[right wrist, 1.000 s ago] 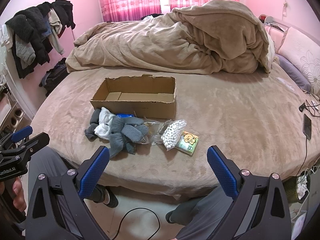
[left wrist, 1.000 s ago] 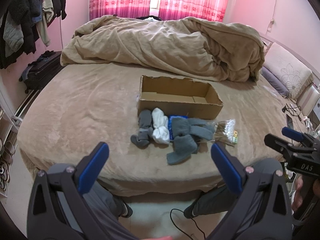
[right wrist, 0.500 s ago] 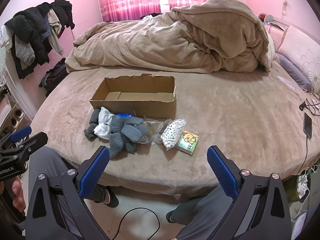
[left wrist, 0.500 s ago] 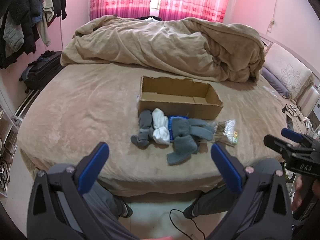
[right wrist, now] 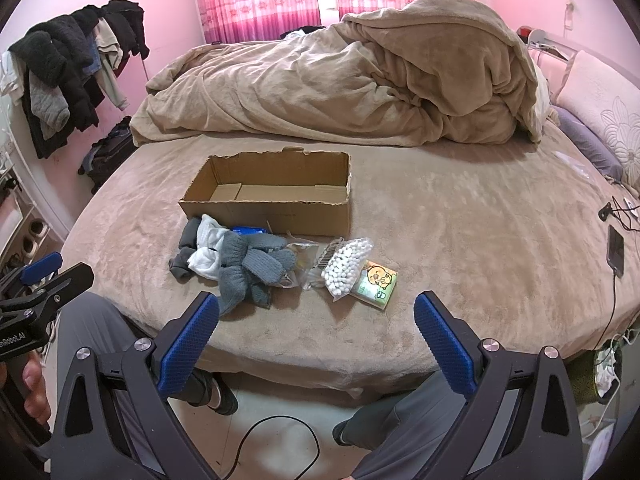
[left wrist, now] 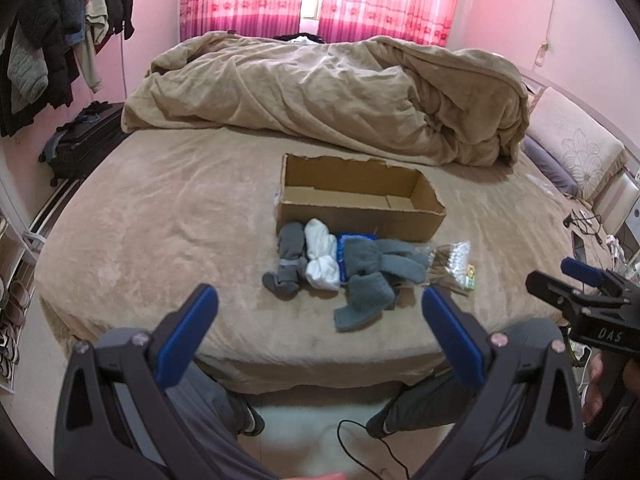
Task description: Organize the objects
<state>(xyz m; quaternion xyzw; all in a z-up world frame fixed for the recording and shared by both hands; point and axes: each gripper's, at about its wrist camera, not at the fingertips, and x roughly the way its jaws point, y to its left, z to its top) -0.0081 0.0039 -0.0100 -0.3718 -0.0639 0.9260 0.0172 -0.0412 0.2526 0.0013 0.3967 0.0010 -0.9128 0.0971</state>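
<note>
An open, empty cardboard box (left wrist: 360, 200) (right wrist: 272, 196) lies on the bed. In front of it lie dark grey socks (left wrist: 286, 260) (right wrist: 184, 252), white socks (left wrist: 320, 256) (right wrist: 208, 248), fluffy grey socks (left wrist: 368, 280) (right wrist: 248, 268), a blue packet (left wrist: 352, 238) partly under them, a clear bag of cotton balls (right wrist: 344, 266) (left wrist: 452, 260) and a small cartoon packet (right wrist: 376, 284). My left gripper (left wrist: 318, 312) is open and empty, short of the bed's front edge. My right gripper (right wrist: 316, 320) is open and empty, just before the bed edge.
A rumpled tan duvet (left wrist: 328, 92) (right wrist: 360, 80) fills the back of the bed. Clothes hang on a rack (left wrist: 52, 40) at left above a suitcase (left wrist: 80, 140). A phone on a cable (right wrist: 616, 250) lies at the bed's right edge. The person's legs and a floor cable (right wrist: 276, 436) are below.
Both grippers have barely shifted; the view has crept slightly. Nothing on the bed has moved.
</note>
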